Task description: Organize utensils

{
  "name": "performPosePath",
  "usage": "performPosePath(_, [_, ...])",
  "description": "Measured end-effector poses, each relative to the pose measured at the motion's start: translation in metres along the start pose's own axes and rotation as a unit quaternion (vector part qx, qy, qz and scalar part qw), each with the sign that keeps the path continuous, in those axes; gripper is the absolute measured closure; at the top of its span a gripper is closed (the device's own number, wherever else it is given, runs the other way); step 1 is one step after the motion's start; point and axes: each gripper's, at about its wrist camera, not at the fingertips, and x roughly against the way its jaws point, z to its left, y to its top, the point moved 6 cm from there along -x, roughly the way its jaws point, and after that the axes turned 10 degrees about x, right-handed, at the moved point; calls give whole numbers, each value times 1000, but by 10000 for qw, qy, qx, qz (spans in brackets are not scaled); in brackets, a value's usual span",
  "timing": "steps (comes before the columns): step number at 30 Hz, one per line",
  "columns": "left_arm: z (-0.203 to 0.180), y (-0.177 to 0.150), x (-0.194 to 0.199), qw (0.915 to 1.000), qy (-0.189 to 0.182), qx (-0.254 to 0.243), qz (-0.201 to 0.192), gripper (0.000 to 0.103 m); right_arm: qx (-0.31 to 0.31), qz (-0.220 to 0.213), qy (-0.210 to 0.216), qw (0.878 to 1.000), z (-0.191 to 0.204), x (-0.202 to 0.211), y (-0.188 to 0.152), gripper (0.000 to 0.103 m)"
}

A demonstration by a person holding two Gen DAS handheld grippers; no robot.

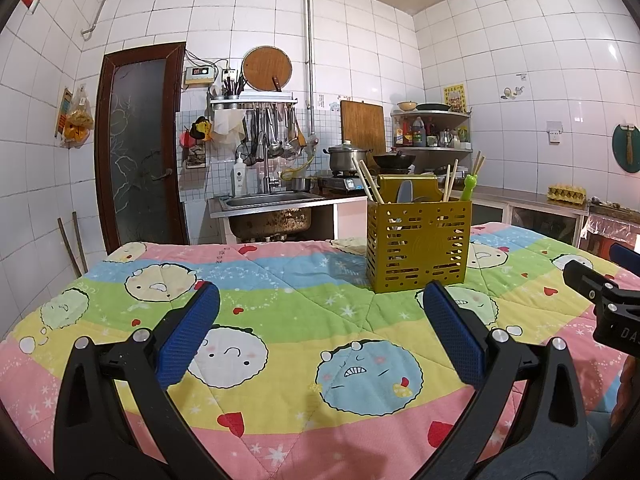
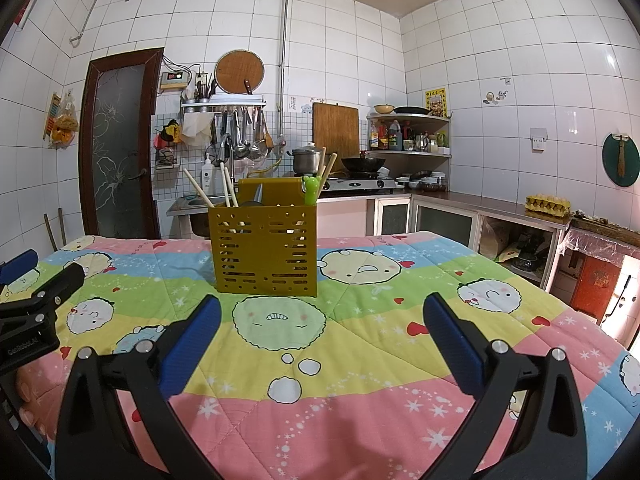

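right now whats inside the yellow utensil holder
Sticking out of the yellow utensil holder: wooden chopsticks, a grey utensil, and a green cartoon-topped piece. Their lower ends are mostly hidden behind the slotted wall, so an exact count isn't possible.

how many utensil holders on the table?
1. The yellow slotted utensil holder stands upright on the quilted table cover, ahead of both open grippers, with chopsticks sticking out. No second holder is visible.

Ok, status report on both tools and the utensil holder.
Left tool open, empty. Right tool open, empty. Yellow utensil holder upright on quilt, chopsticks inside. Path clear.
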Motion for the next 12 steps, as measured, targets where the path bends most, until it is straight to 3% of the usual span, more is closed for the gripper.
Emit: performPosePath(12, [2,2,0,10000,-10,6,15,5,4,6,0,10000,0,0,0,4])
